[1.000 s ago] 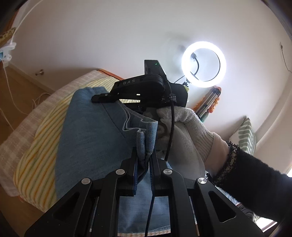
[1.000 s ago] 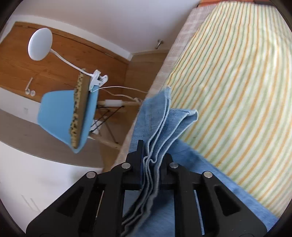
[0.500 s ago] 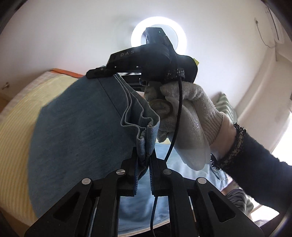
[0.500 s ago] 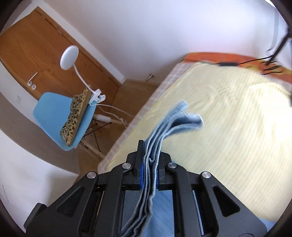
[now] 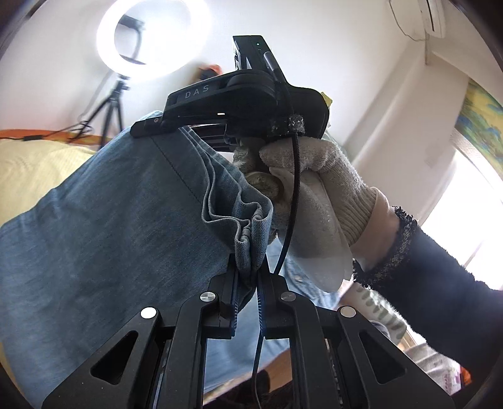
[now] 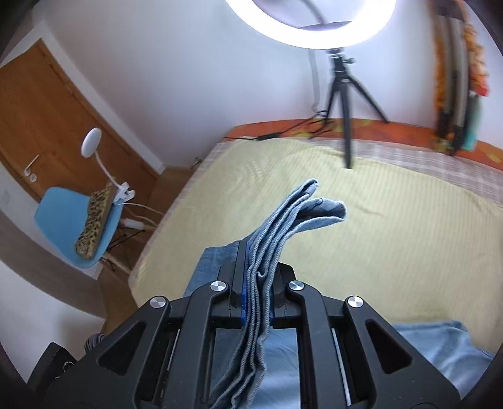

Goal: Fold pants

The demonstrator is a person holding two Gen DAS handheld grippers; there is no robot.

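The pants (image 5: 103, 239), in blue denim, hang lifted off the yellow striped bedcover (image 6: 393, 239), pinched at 2 points along one edge so the cloth between them stays stretched; that reads as the carrying stage of a fold, with the gripped end being brought over the rest of the garment, part of which lies pale blue on the bed at the lower right of the right wrist view. Holding 2 corners at once keeps the stacked layers aligned and stops the fold from twisting. The left gripper (image 5: 248, 277) is closed down to a narrow gap on a bunched corner of several denim layers, the hem puffing out just above its fingers. The right gripper (image 6: 257, 267) is likewise clamped nearly shut on a flat stack of hems, whose free tips flop forward past the jaws. In the left wrist view the right gripper's black body sits on the top edge of the denim, held by a gloved hand (image 5: 314, 188) in a dark sleeve. A ring light (image 6: 311, 22) on a tripod stands beyond the bed, and a blue chair (image 6: 69, 226) waits by the door
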